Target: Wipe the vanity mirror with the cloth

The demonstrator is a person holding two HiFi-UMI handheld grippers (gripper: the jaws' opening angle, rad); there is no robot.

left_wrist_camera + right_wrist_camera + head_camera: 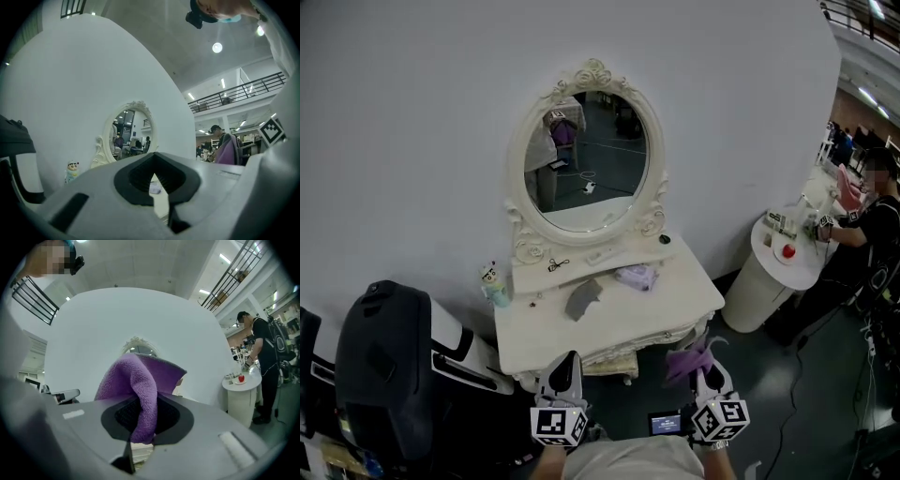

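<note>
- Mirror: oval glass in a curly white frame. It sits in the upper middle of the head view, at the back of a white table.
- A grey rag and a lilac bundle lie on the table. A small toy stands at its left edge.
- A round white stand and a person are at the right edge.
- The fluffy purple cloth is at the bottom, far from the mirror, pinched tight in the right gripper.
- The left gripper is at the bottom too, jaws pressed together on nothing.
</note>
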